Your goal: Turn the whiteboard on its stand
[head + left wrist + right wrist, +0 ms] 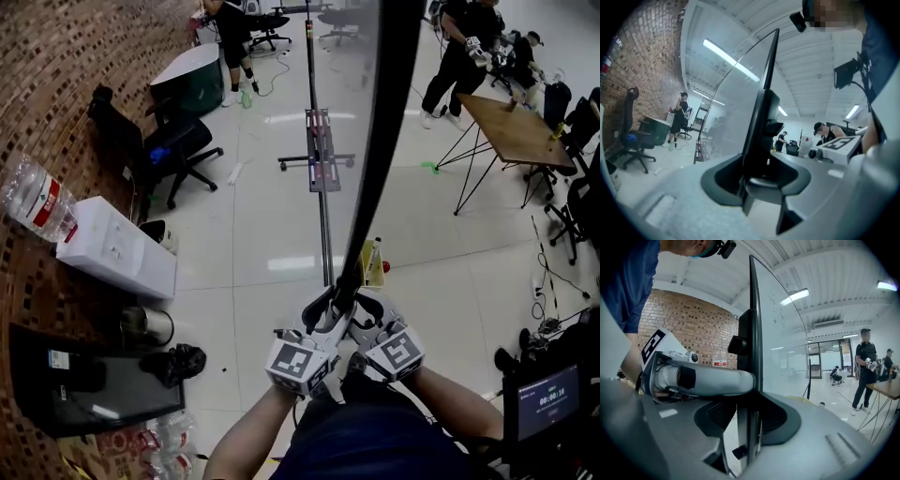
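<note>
**Both tongs clamped on the whiteboard's frame**

Through the head view I look steeply down along the whiteboard (380, 141). It stands edge-on in front of me, and its dark frame runs from the top of the picture down to my hands. The left gripper (323, 311) and the right gripper (361, 307) sit close together at the near end of that frame, one on each face of the board, with their marker cubes turned toward me.

In the left gripper view the black frame edge stands upright between the two grey jaws, and they are closed onto it. The right gripper view shows the same from the other face: its jaws pinch the frame, and the barrel of the left gripper lies just beyond the board. So both tongs grip the whiteboard, and neither is loose.

To the left of the board's edge in the head view, the stand (322, 155) shows on the pale tiled floor as a long thin bar with a short crosspiece.

Off to my left a white water dispenser (117, 246) with its bottle stands against the brick wall (66, 84), and a black office chair (164, 150) is farther along it. At upper right a person (459, 56) stands beside a wooden table (516, 127), well apart from the board
</note>
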Demonstrator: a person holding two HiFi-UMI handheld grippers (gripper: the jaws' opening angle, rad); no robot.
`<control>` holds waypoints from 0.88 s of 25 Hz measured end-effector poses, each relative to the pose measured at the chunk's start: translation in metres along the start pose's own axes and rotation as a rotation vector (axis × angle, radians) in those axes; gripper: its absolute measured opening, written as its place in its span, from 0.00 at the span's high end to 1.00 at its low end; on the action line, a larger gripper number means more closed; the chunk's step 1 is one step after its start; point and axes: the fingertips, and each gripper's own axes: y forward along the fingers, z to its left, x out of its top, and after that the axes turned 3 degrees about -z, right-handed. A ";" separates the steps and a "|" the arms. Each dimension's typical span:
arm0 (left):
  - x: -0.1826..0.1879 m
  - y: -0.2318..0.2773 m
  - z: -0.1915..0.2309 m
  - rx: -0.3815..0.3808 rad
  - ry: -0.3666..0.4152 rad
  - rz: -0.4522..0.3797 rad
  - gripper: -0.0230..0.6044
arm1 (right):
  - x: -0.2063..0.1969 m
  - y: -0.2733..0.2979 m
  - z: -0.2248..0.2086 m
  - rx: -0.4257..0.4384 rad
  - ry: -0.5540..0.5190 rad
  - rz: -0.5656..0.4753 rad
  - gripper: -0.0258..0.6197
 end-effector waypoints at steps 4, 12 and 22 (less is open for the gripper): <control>-0.002 -0.012 -0.013 -0.049 -0.013 -0.057 0.67 | 0.002 -0.011 0.013 -0.001 0.004 -0.001 0.72; -0.013 -0.047 -0.040 -0.039 -0.031 -0.021 0.67 | -0.006 -0.043 0.046 0.004 -0.019 0.017 0.72; -0.019 -0.094 -0.062 0.083 0.008 0.015 0.67 | -0.009 -0.064 0.095 0.067 -0.014 0.007 0.73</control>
